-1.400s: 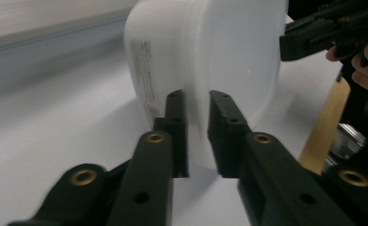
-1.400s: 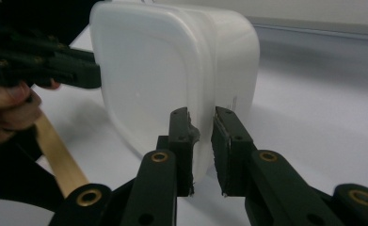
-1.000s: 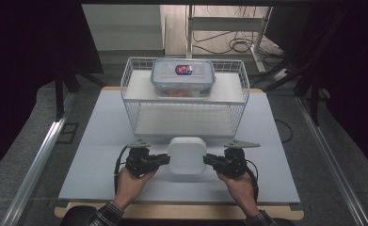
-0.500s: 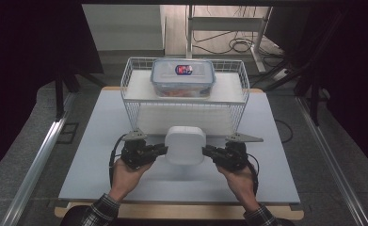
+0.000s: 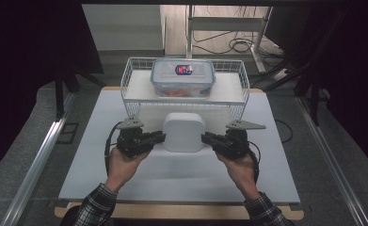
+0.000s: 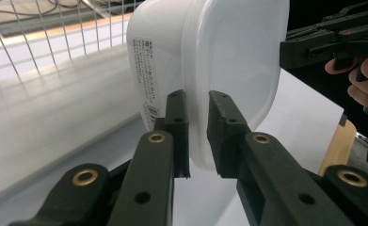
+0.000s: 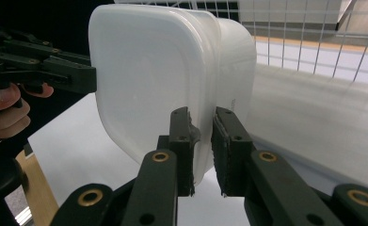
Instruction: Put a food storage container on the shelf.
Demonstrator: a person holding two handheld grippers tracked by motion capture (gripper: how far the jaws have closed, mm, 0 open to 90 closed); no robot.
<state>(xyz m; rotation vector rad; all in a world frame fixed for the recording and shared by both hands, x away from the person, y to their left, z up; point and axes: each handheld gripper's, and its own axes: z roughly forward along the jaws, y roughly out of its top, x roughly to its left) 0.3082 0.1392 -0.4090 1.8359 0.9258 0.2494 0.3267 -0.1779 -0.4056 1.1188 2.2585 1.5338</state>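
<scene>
A white lidded plastic container hangs above the white table, held from both sides. My left gripper is shut on the lid rim at its left edge; in the left gripper view the container sits clamped between the black jaws of the left gripper. My right gripper is shut on the rim at the right edge, and the right gripper view has the container pinched in the right gripper. The container is just in front of a white wire basket.
In the wire basket sits a clear lidded box with a red and blue label and orange contents. The white table top rests on a wooden board. Metal rails run along both sides on the floor.
Both grippers have carried the white container away from the person, toward the wire basket, and a little higher. Both stay shut on it.
</scene>
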